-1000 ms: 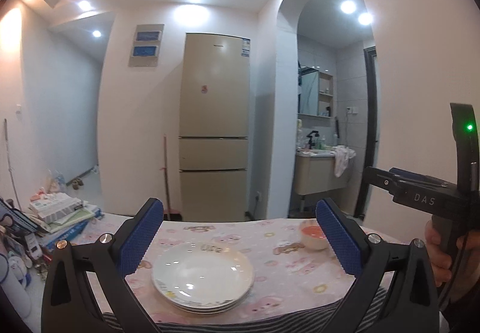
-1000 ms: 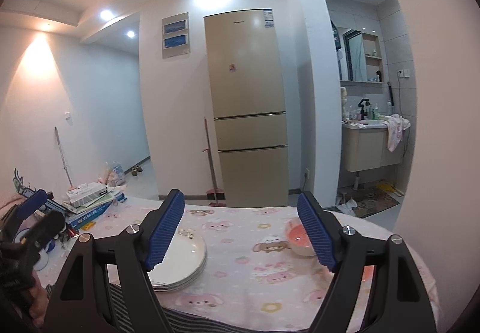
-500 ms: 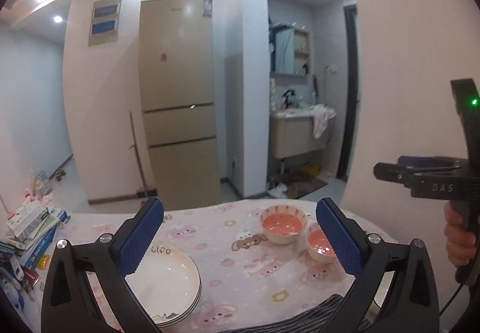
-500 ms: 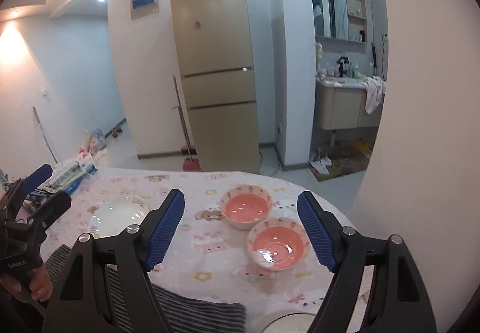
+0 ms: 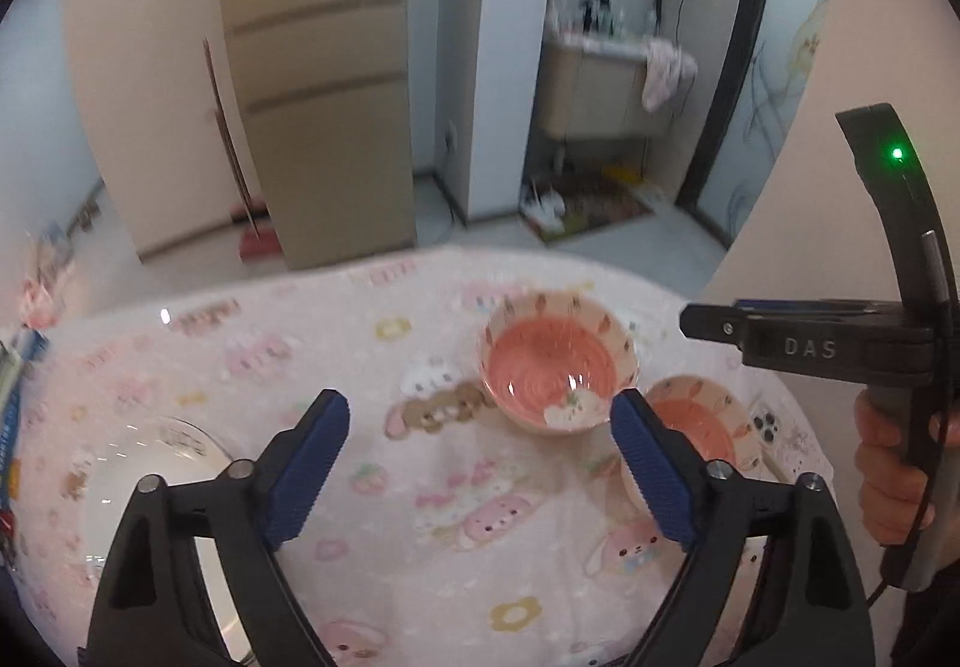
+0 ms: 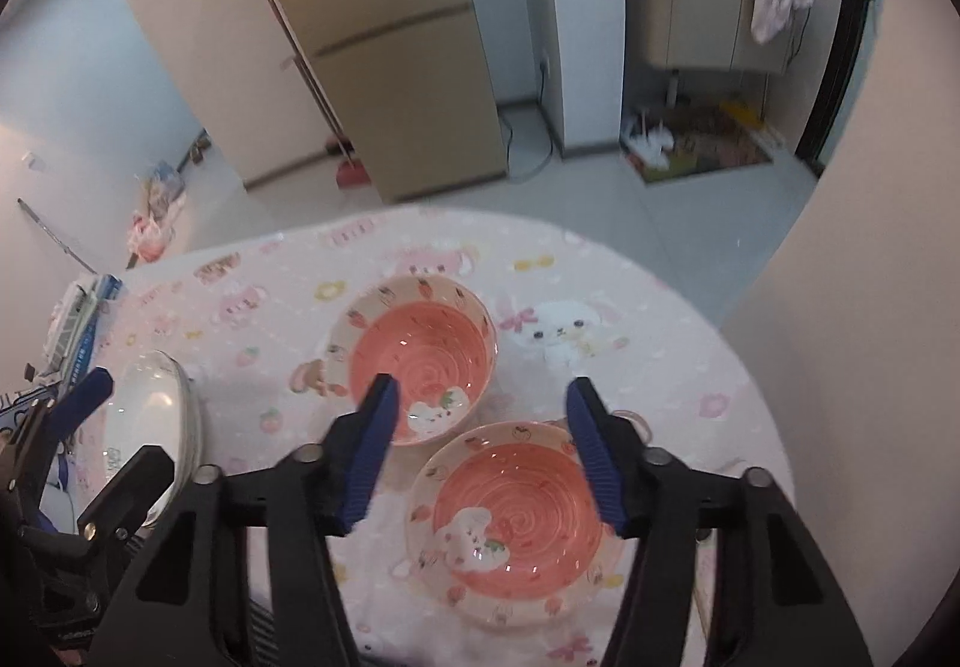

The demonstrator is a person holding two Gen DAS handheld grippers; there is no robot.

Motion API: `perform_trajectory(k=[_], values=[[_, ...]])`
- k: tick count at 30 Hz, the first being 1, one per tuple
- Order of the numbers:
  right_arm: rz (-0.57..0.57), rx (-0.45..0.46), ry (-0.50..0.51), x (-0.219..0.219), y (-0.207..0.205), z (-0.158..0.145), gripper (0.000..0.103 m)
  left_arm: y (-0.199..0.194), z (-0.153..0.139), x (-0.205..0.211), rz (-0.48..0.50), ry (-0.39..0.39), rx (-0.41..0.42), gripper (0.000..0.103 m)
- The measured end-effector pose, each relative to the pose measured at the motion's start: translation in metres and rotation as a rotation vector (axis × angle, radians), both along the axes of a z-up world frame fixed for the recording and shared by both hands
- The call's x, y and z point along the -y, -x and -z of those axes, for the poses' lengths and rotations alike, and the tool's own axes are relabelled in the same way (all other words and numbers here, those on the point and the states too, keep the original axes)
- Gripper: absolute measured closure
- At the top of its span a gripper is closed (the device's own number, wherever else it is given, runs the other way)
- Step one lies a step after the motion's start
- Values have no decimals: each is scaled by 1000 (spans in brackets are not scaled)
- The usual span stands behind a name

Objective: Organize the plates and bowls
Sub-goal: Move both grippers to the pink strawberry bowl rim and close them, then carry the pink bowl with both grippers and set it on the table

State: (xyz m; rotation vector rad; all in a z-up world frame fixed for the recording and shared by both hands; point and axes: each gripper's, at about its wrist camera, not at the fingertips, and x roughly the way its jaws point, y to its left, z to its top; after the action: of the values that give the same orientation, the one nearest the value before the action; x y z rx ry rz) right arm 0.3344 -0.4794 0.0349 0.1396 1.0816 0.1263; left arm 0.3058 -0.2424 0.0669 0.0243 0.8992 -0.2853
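Two pink bowls with a rabbit print stand side by side on the round table. The far bowl (image 6: 420, 358) (image 5: 557, 367) is in the table's middle. The near bowl (image 6: 510, 517) (image 5: 705, 424) lies right below my right gripper (image 6: 480, 445), which is open and empty above it. A stack of white plates (image 6: 153, 415) (image 5: 162, 487) sits at the left. My left gripper (image 5: 480, 463) is open and empty above the cloth between plates and bowls. It also shows in the right wrist view (image 6: 60, 427).
A pink cartoon tablecloth (image 5: 420, 487) covers the table. Books and boxes (image 6: 78, 325) lie at its left edge. A phone (image 5: 765, 424) lies right of the near bowl. A fridge (image 6: 384, 36) and a bathroom doorway stand beyond. A wall (image 6: 870, 307) is close on the right.
Both grippers have tilted down and moved forward and right over the table. The bowls now sit large under the right gripper; the plates slid to the left edge of view.
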Motion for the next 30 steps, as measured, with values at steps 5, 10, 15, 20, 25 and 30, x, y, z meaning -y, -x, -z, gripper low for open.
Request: perform_trajectory(k=[5, 10, 15, 20, 25, 30], values=[[-19, -83, 17, 0, -38, 40, 59, -42, 38, 5, -30, 5, -117, 34], [-49, -160, -5, -5, -58, 64, 74, -84, 80, 11, -21, 34, -275, 56], [-59, -205, -17, -10, -72, 82, 78, -108, 108, 20, -17, 66, -349, 65], [-66, -250, -41, -10, -81, 101, 89, -121, 123, 23, -14, 65, -396, 87], [-90, -282, -66, -14, -87, 113, 93, -127, 134, 28, -22, 60, -387, 87], [-66, -292, -88, -11, -86, 113, 94, -124, 134, 32, -10, 62, -366, 92]])
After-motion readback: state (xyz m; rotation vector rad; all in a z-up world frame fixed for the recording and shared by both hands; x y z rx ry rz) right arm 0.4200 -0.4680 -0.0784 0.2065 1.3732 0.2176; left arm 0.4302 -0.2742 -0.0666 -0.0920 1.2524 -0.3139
